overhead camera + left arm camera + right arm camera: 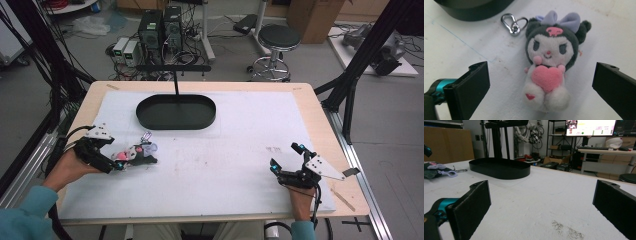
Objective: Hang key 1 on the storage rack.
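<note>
A small plush doll (549,60) with a dark hood, a lilac bow and a pink heart lies face up on the white mat, a metal clasp (513,23) beside its head. My left gripper (541,87) is open, its jaws standing wide on either side of the doll's lower body without touching it. In the high view the doll (141,151) lies at the left of the mat with the left gripper (131,159) over it. My right gripper (286,156) rests open at the front right of the mat, nothing between its jaws.
A black oval tray (176,112) stands at the back middle of the white mat (220,160), with a black post rising behind it. The wooden table edge (345,195) runs around the mat. A stool (278,40) and computers stand beyond the table.
</note>
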`<state>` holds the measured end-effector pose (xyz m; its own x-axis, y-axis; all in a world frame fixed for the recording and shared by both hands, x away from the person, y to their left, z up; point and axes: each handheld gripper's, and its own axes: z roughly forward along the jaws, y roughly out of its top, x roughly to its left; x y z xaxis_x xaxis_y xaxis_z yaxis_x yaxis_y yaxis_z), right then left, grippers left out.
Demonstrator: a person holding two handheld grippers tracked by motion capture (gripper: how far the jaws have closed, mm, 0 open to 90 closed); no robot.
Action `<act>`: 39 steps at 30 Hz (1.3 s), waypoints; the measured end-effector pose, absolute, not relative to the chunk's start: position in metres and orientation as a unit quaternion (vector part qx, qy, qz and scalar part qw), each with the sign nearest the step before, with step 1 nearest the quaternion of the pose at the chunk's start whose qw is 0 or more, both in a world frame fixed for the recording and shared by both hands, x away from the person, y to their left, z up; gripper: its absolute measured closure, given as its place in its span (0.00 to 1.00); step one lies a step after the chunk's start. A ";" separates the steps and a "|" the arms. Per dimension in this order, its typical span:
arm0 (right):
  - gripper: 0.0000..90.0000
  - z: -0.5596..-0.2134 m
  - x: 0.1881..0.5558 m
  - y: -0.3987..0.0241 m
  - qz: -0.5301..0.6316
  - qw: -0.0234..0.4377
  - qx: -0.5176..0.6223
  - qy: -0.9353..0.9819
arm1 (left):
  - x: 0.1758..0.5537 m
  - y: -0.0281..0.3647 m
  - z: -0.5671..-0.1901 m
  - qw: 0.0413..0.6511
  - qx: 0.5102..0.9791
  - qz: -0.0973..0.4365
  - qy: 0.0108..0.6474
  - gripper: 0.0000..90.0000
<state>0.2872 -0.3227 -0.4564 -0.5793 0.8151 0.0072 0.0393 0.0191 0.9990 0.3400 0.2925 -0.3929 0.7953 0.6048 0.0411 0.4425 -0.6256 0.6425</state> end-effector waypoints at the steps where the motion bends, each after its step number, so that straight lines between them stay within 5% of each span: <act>1: 0.01 -0.456 0.287 -0.323 0.616 0.315 0.334 0.641 | 0.341 0.291 -0.394 0.315 0.894 0.125 0.292 0.02; 15: 0.01 -0.457 0.287 -0.323 0.617 0.317 0.332 0.639 | 0.346 0.284 -0.407 0.266 0.911 0.093 0.300 0.02; 30: 0.01 -0.457 0.287 -0.323 0.618 0.318 0.333 0.638 | 0.349 0.280 -0.413 0.239 0.923 0.086 0.289 0.28; 33: 0.01 -0.457 0.287 -0.324 0.618 0.318 0.332 0.638 | 0.348 0.279 -0.413 0.245 0.922 0.078 0.288 0.35; 35: 0.01 -0.457 0.287 -0.323 0.618 0.317 0.333 0.638 | 0.347 0.279 -0.413 0.240 0.926 0.081 0.278 0.49; 39: 0.01 -0.457 0.287 -0.323 0.618 0.318 0.332 0.638 | 0.346 0.279 -0.413 0.239 0.927 0.083 0.277 0.54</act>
